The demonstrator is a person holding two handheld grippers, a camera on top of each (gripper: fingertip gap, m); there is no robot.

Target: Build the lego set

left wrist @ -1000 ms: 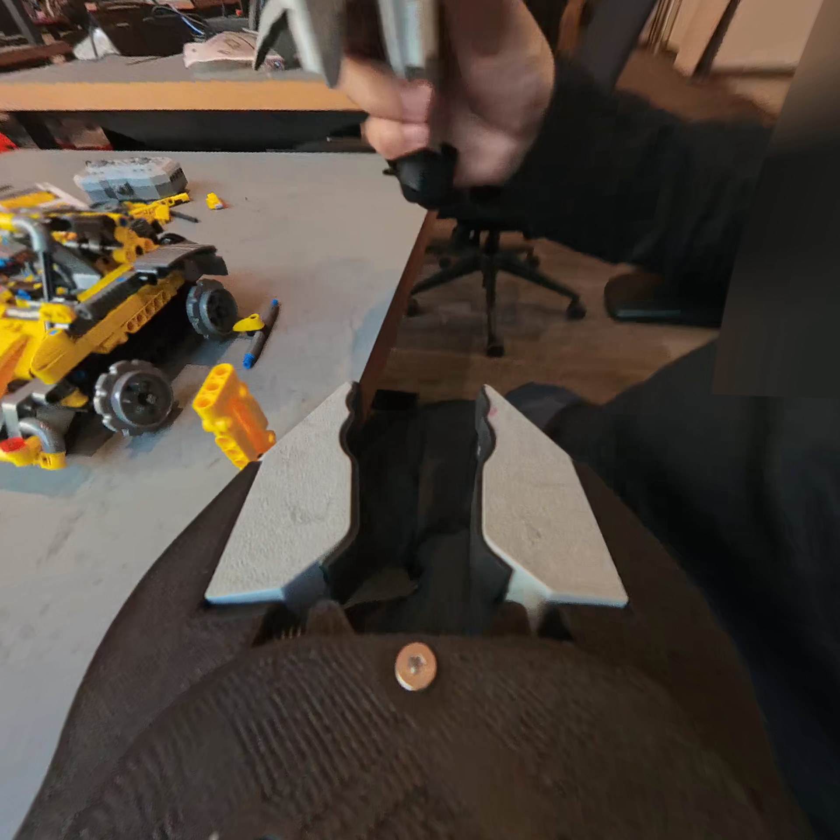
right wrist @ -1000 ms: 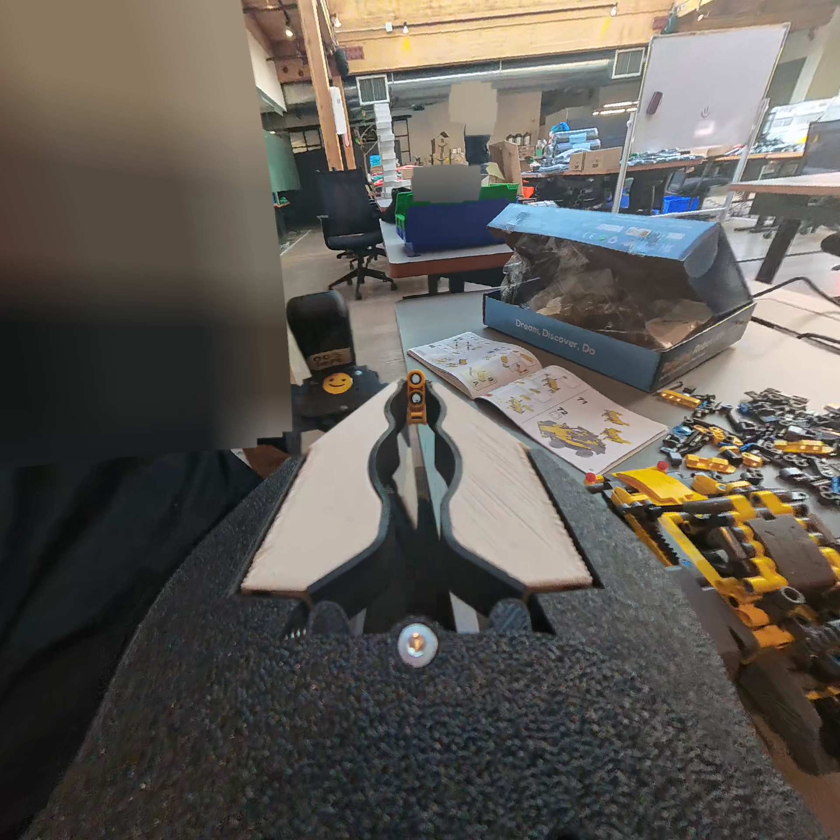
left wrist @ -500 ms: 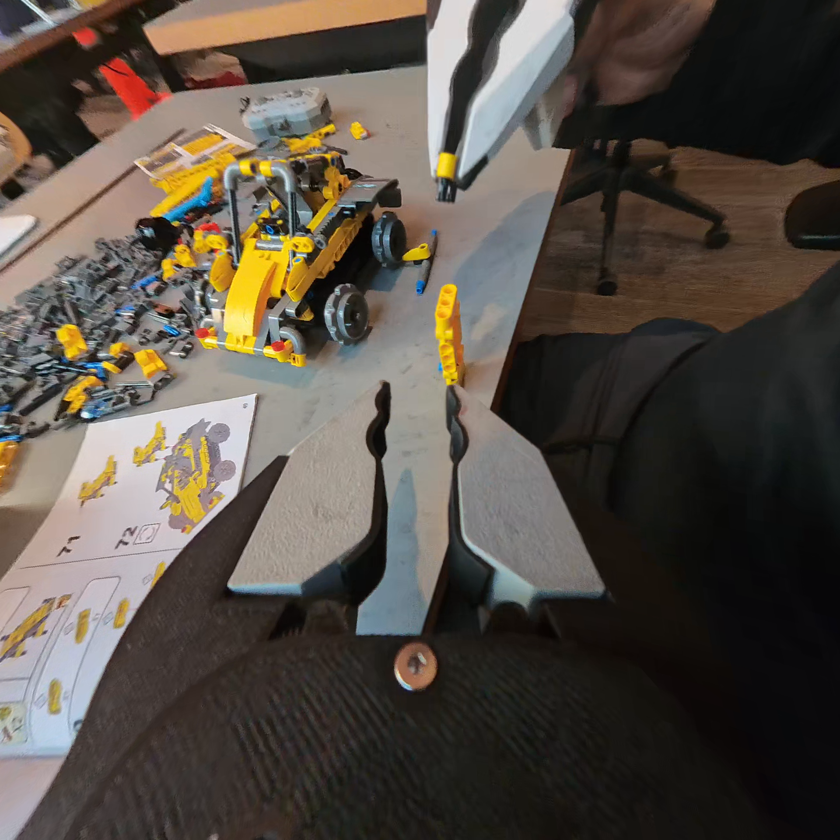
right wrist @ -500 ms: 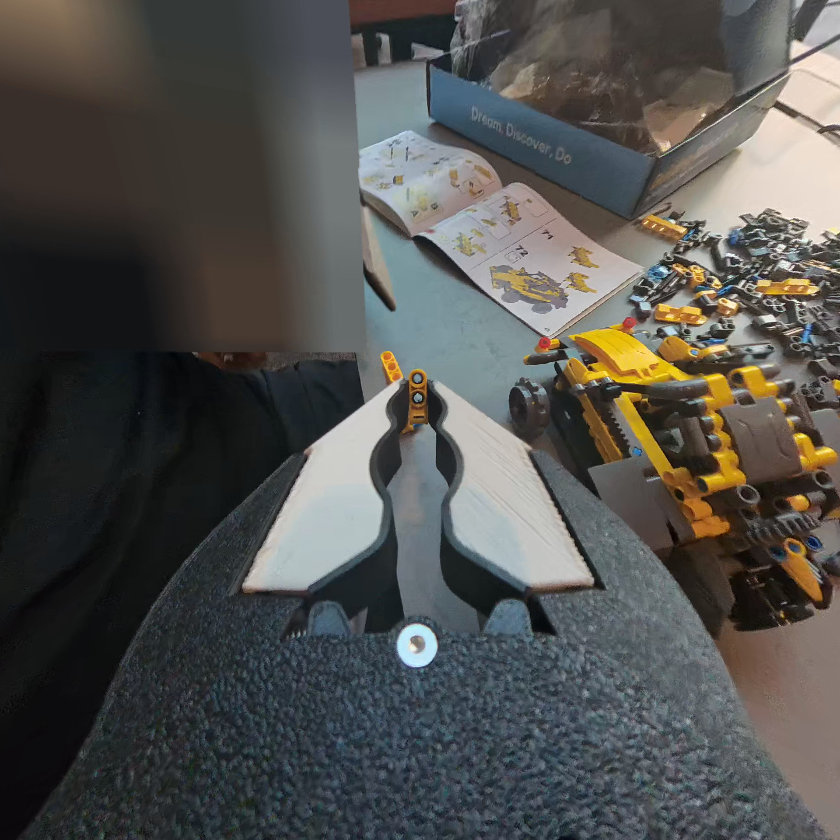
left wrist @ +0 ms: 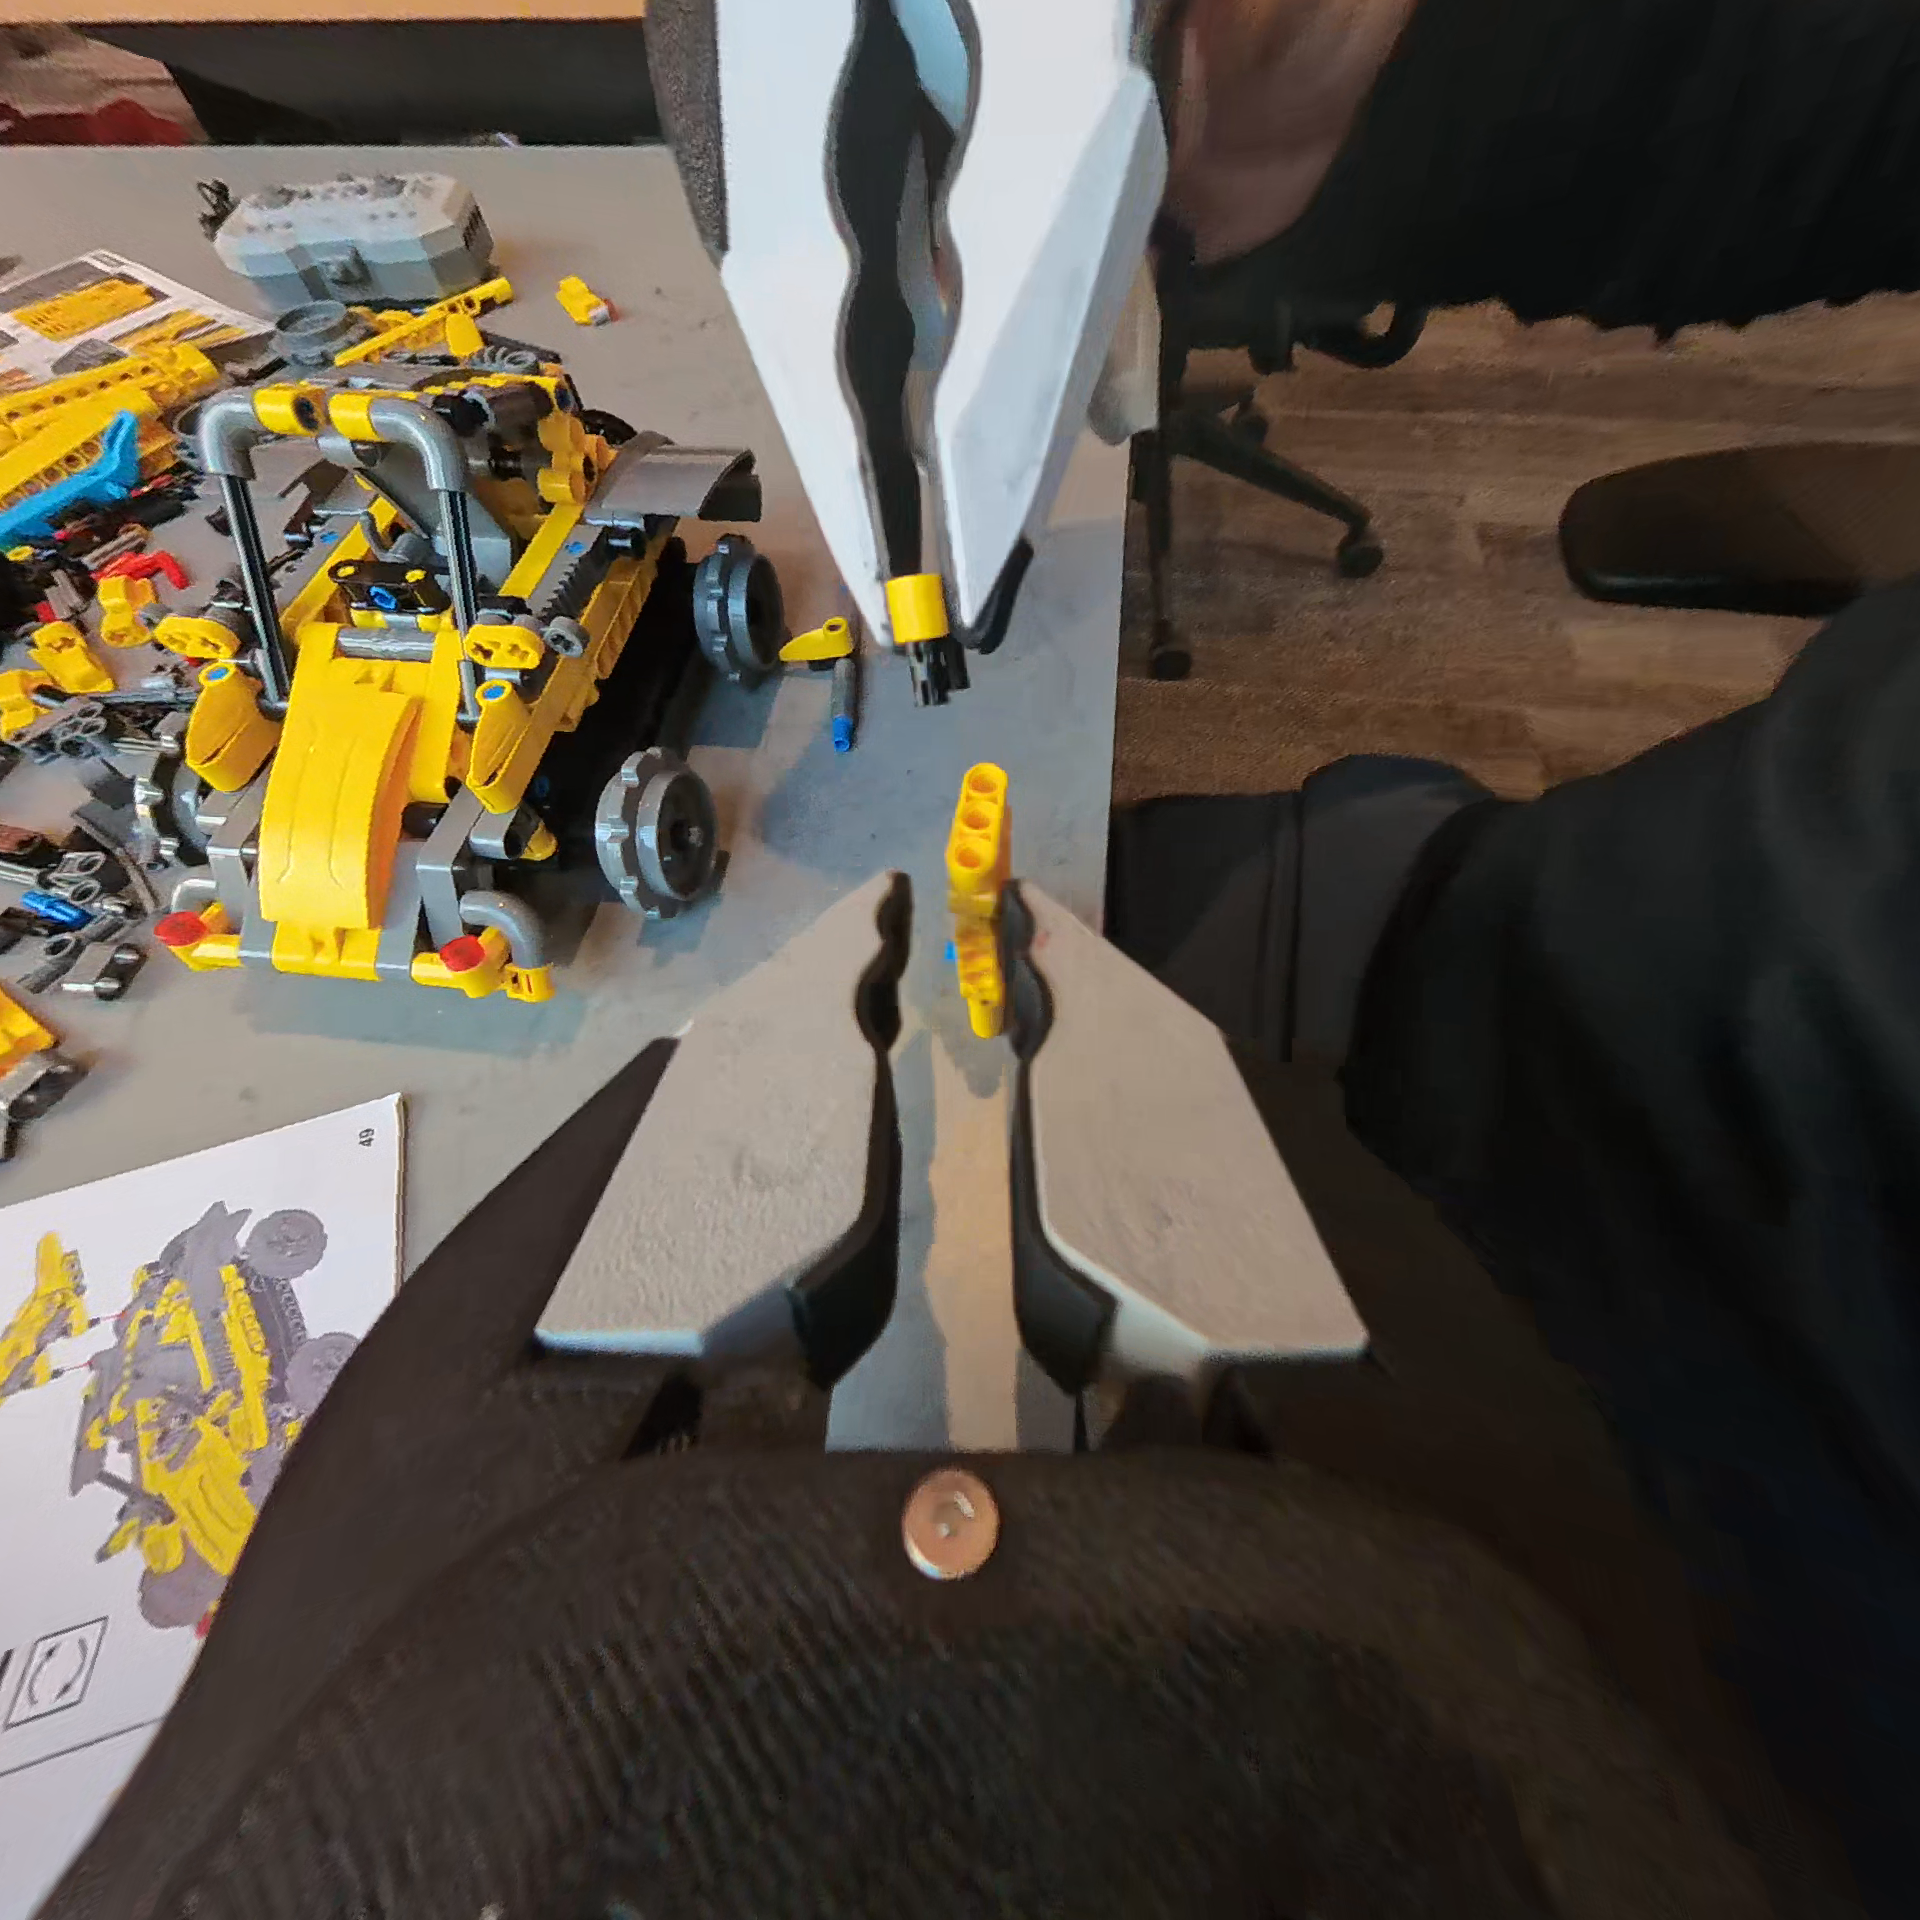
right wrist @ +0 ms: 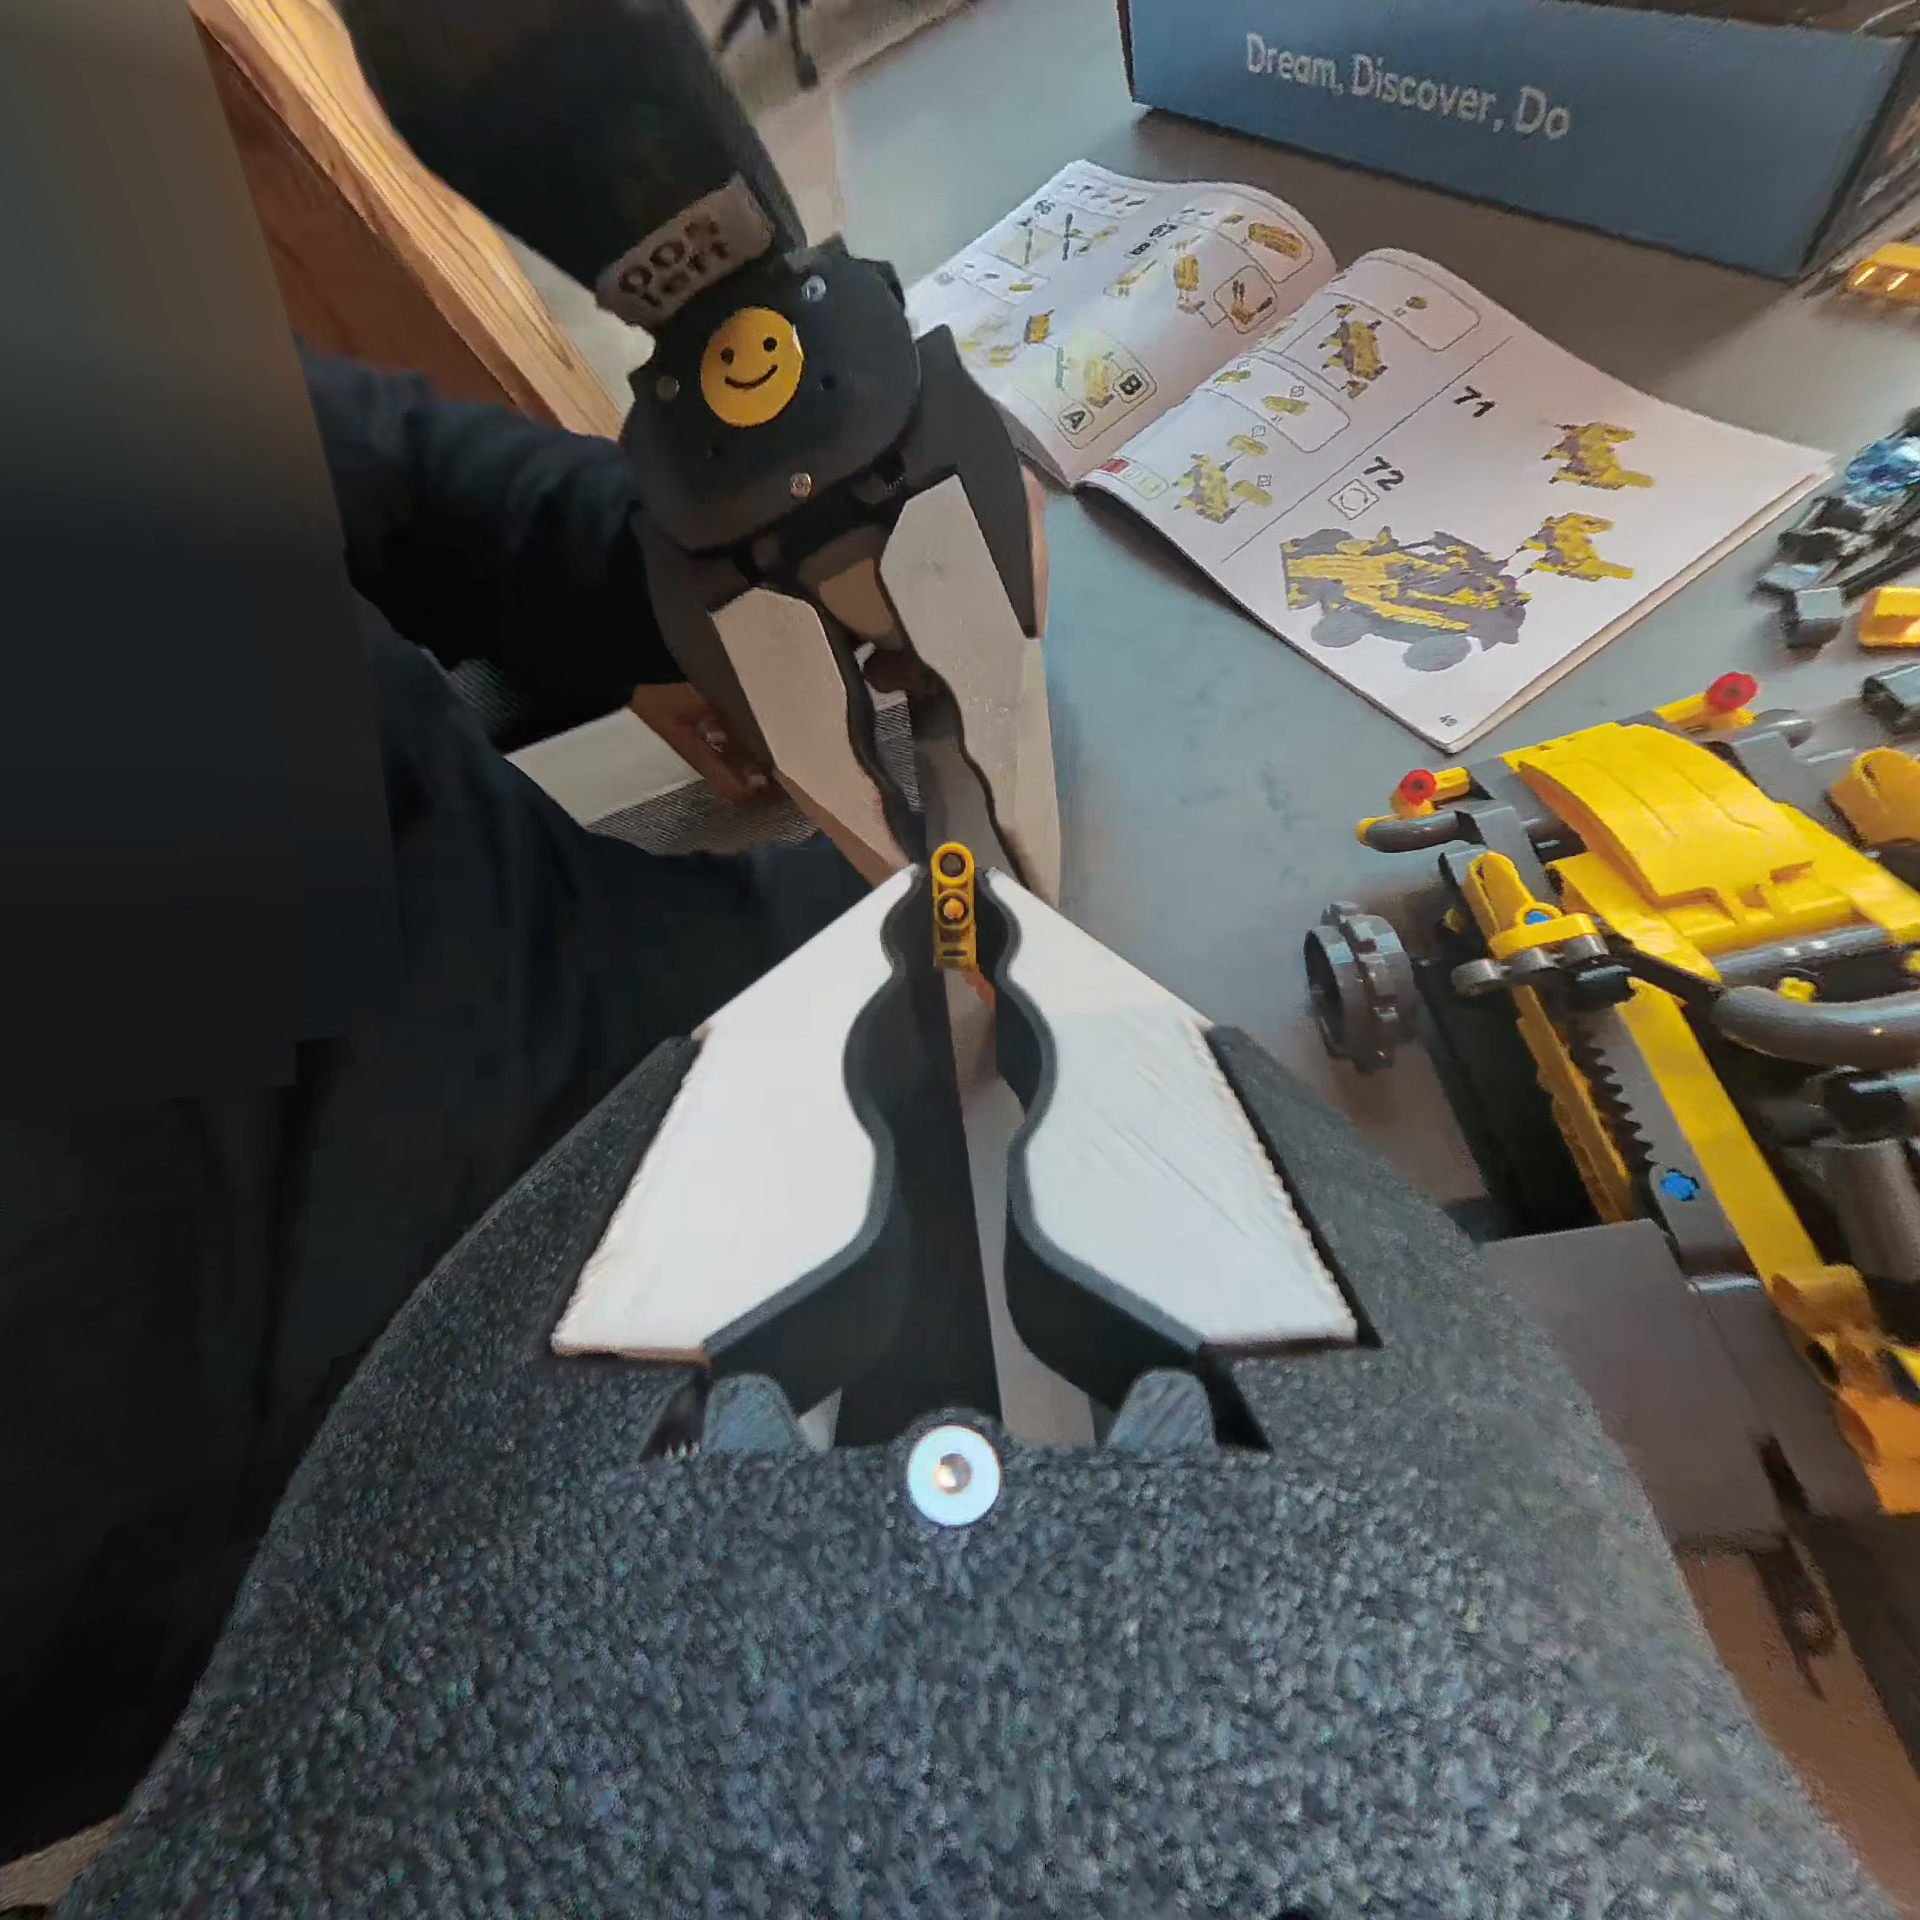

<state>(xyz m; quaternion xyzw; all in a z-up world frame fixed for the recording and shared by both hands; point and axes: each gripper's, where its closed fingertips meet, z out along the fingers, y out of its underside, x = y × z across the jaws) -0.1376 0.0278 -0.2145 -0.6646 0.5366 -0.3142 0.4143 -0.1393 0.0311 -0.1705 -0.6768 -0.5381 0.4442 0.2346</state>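
My left gripper is open a little, low over the grey table near its right edge. A yellow beam with holes lies between its fingertips, close against the right finger and apart from the left one. My right gripper is shut on a small yellow connector. In the left wrist view it comes down from above, and the connector shows a black pin at its lower end, a short way beyond the beam. In the right wrist view the left gripper points at me from behind the connector.
A half-built yellow and grey model vehicle stands left of the beam and also shows in the right wrist view. An open instruction booklet, a blue box, loose parts and a grey block are there. The table edge is close, with an office chair beyond. Tip to tip, the grippers are about 5 centimetres apart.
Both grippers tilted down toward the table. My left gripper moved forward until the yellow beam lay between its fingers. My right gripper came lower and closer, still holding the connector.
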